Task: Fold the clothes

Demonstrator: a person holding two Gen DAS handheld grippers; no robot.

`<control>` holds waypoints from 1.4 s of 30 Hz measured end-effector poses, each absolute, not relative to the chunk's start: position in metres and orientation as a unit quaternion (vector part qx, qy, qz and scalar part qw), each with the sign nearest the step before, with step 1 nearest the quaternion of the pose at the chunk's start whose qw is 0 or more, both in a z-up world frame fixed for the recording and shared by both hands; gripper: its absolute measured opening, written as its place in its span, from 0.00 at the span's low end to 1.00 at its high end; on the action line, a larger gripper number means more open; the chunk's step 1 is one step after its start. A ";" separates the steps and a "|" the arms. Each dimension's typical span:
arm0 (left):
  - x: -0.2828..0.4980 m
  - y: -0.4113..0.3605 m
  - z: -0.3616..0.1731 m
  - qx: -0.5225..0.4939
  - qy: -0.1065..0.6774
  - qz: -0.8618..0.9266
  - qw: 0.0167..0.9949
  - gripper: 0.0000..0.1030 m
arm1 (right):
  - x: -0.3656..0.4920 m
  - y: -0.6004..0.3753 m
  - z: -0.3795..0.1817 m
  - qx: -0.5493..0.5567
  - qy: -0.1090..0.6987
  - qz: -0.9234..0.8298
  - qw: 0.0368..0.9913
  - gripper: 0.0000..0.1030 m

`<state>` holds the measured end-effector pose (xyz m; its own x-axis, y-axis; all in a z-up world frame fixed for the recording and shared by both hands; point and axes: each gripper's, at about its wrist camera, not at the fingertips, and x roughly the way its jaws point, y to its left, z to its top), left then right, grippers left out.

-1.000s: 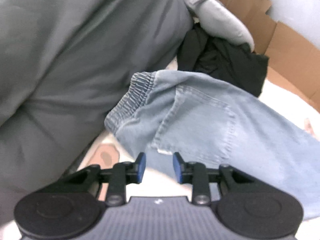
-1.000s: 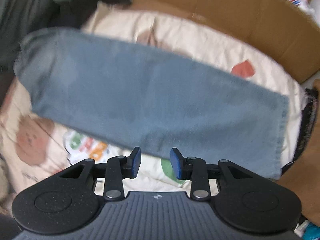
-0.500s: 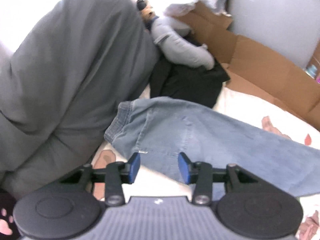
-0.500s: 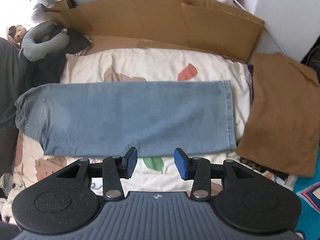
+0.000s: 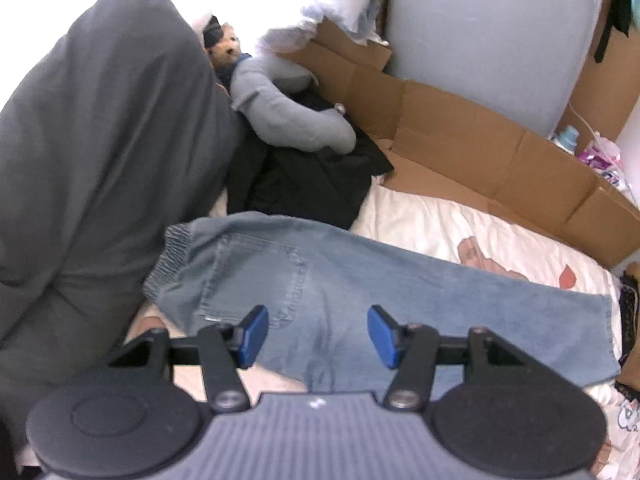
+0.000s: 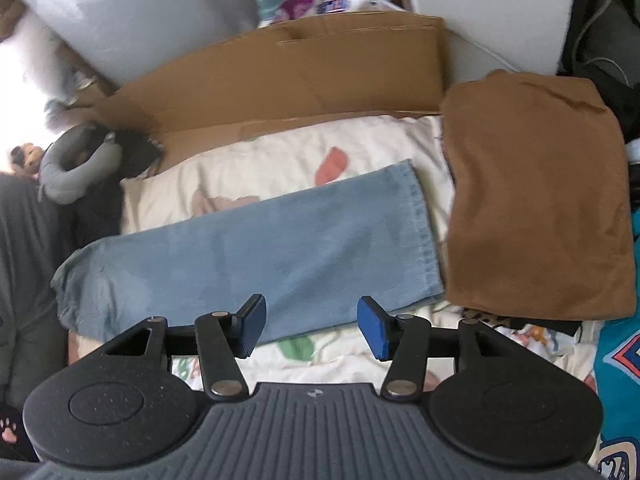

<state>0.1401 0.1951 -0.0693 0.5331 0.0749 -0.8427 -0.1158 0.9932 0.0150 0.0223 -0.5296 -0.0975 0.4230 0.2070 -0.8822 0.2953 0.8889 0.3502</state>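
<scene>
My left gripper (image 5: 314, 336) and right gripper (image 6: 308, 327) jaws apart above jeans (image 5: 360, 276) on printed bed (image 6: 280, 160), cardboard (image 6: 300, 68) behind, brown cloth (image 6: 536, 200) beside hem, grey pillow (image 5: 100, 140) by waistband.

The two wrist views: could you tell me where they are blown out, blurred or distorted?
Left wrist view: the upper left is blown out to white above the grey pillow; the jeans look fairly sharp; fisheye bends the cardboard edges. Right wrist view: glare at the left edge, and the neck pillow there is smeared.
</scene>
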 end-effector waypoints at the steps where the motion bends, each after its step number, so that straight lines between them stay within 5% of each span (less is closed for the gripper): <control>1: 0.142 0.194 -0.077 -0.022 0.481 0.056 0.875 0.57 | 0.024 -0.536 -0.104 0.244 0.537 -0.035 0.807 0.56; 20: 0.148 0.197 -0.243 -0.037 0.544 0.075 0.835 0.52 | 0.001 -0.583 -0.285 0.363 0.488 -0.134 0.782 0.54; 37: 0.142 0.210 -0.302 -0.040 0.581 0.089 0.808 0.48 | -0.011 -0.571 -0.367 0.428 0.422 -0.141 0.786 0.52; 42: 0.141 0.214 -0.310 -0.043 0.586 0.091 0.804 0.49 | -0.011 -0.579 -0.372 0.455 0.404 -0.134 0.782 0.21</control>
